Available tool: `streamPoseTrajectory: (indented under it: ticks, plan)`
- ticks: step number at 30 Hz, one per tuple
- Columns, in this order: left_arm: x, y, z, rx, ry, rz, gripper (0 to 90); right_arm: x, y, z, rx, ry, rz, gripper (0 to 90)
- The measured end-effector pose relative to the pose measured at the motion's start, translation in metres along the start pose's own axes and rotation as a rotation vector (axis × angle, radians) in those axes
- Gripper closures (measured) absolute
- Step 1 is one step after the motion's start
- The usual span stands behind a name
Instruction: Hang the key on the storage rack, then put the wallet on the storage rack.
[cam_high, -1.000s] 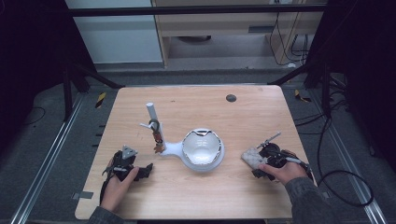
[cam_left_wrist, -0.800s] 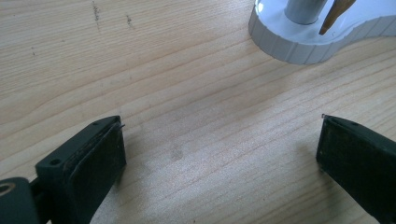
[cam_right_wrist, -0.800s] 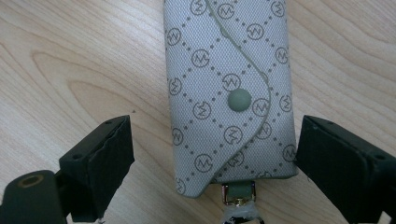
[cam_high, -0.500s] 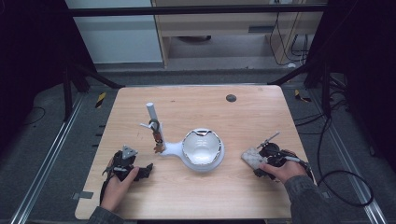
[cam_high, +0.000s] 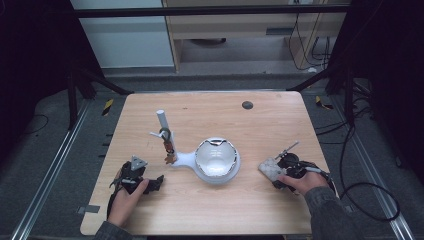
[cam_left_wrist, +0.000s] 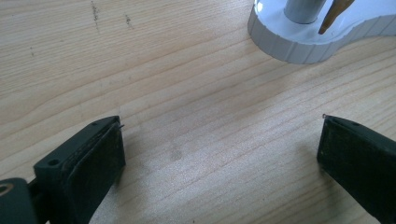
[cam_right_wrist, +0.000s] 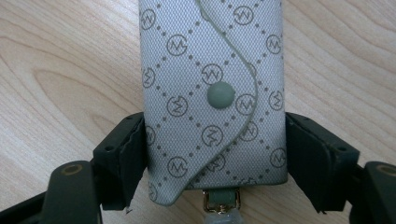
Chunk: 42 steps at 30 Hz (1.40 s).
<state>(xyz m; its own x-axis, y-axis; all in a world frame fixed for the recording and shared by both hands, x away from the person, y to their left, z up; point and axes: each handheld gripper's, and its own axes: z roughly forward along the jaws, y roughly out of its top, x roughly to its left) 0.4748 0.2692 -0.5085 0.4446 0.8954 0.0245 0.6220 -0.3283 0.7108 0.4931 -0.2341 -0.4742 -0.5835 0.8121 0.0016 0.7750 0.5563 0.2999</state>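
A grey key pouch (cam_right_wrist: 210, 70) with a diamond monogram print and a snap button lies flat on the wooden table (cam_high: 260, 125), at the right (cam_high: 269, 169). My right gripper (cam_right_wrist: 215, 158) straddles its near end. Its jaws have just been closing and both pads now press the pouch's sides. This right gripper (cam_high: 276, 174) rests low on the table. At the left, my left gripper (cam_high: 156, 183) lies on the table with its jaws wide apart. Between the jaws of the left gripper (cam_left_wrist: 219, 149) there is only bare wood.
A white stand (cam_high: 182, 159) sits mid-table with a shiny round dish (cam_high: 216, 159) and an upright post (cam_high: 162, 122) with hooks; a small brown item (cam_high: 169, 150) hangs there. Its base (cam_left_wrist: 299, 42) is just ahead of the left gripper. A dark round spot (cam_high: 247, 105) marks the far side.
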Motion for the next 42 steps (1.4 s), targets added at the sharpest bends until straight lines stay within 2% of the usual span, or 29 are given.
streamPoseTrajectory:
  ticks: [5,8,15,16,17,18,25,42]
  plan:
    - [0.0,0.0,0.0,0.0,0.0,0.0,0.1,0.001,0.001,-0.002,-0.001,-0.003,-0.012,29.4]
    - [0.0,0.0,0.0,0.0,0.0,0.0,0.1,0.001,0.002,-0.007,-0.003,-0.007,-0.036,30.6]
    - [0.0,0.0,0.0,0.0,0.0,0.001,0.1,0.007,0.01,-0.038,-0.039,-0.026,-0.087,30.8]
    - [0.0,0.0,0.0,0.0,0.0,0.001,0.0,0.01,0.013,-0.047,-0.054,-0.029,-0.108,30.8]
    - [0.0,0.0,0.0,0.0,0.0,0.001,0.0,0.01,0.013,-0.047,-0.054,-0.029,-0.108,30.8]
    - [0.0,0.0,0.0,0.001,0.0,0.001,0.0,0.013,0.016,-0.055,-0.06,-0.03,-0.12,30.8]
    - [0.0,0.0,0.0,0.001,0.0,0.0,0.0,0.024,0.022,-0.076,-0.081,-0.02,-0.165,30.8]
    - [-0.001,0.0,0.0,-0.001,-0.001,-0.003,0.0,0.047,0.036,-0.1,-0.103,-0.027,-0.258,31.1]
